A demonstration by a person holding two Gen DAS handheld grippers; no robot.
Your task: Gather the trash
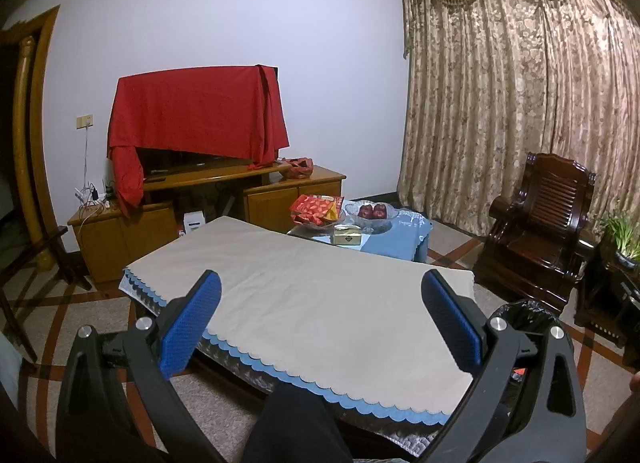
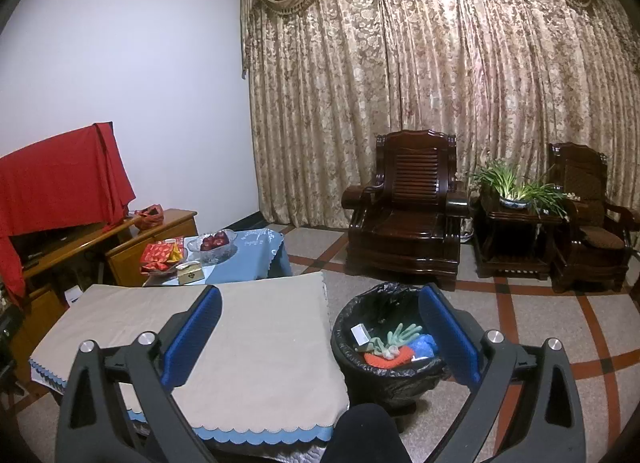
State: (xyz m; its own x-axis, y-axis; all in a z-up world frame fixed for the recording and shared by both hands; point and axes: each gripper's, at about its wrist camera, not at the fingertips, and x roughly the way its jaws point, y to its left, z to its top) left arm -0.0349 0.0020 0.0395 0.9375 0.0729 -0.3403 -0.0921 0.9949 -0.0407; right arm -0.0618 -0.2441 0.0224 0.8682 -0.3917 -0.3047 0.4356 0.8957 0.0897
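A black-lined trash bin [image 2: 386,347] stands on the floor to the right of the low table [image 2: 248,343], which is covered with a beige cloth. Inside the bin lie a green glove [image 2: 400,337], something orange-red, a blue piece and a small white box [image 2: 360,335]. My right gripper [image 2: 320,295] is open above the table's right edge and the bin, with nothing between its blue pads. My left gripper [image 1: 320,283] is open over the bare beige cloth [image 1: 312,287]. In the left wrist view the bin [image 1: 520,311] peeks out behind the right finger.
A smaller blue-covered table [image 2: 256,253] holds red snack packets [image 2: 162,253], a glass bowl of apples [image 2: 214,243] and a small box [image 2: 190,273]. A wooden TV cabinet [image 1: 120,231] stands on the left and dark wooden armchairs [image 2: 408,215] by the curtain. A dark knee shows at the bottom.
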